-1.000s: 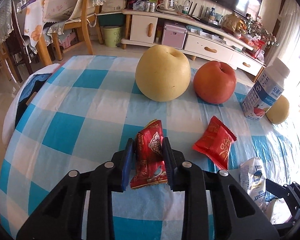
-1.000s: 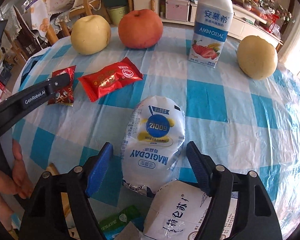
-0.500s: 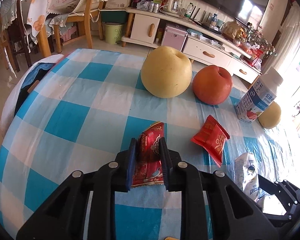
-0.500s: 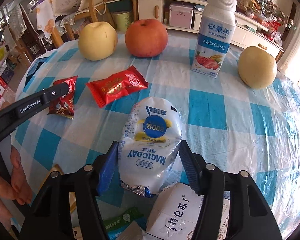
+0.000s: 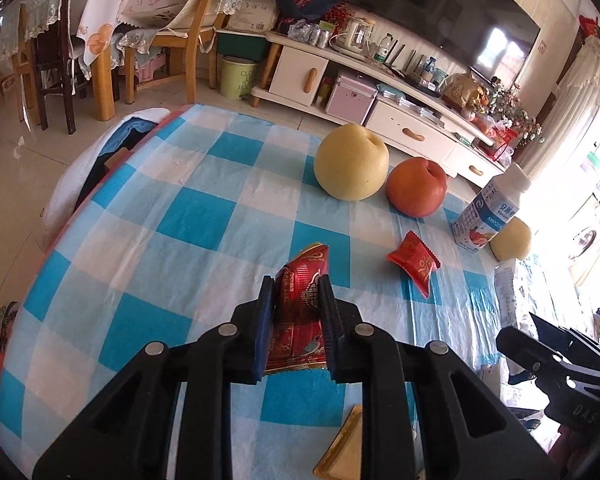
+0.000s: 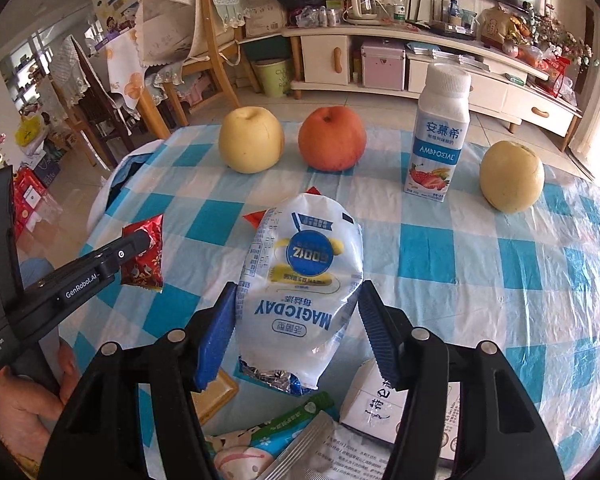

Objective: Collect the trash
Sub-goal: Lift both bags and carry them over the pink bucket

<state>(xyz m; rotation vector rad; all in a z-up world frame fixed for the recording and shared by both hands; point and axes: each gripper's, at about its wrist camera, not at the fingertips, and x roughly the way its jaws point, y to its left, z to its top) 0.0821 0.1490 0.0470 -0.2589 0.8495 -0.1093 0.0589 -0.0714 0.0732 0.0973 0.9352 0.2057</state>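
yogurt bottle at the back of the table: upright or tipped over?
Upright. The yogurt bottle stands on its base on the checked tablecloth, white cap on top, label reading level, between the red apple and a pear.

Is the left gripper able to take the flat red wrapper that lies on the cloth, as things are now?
Probably not yet. The left gripper is shut on the dark red wrapper, so its jaws are full. The flat red wrapper lies free on the cloth, with nothing on it.
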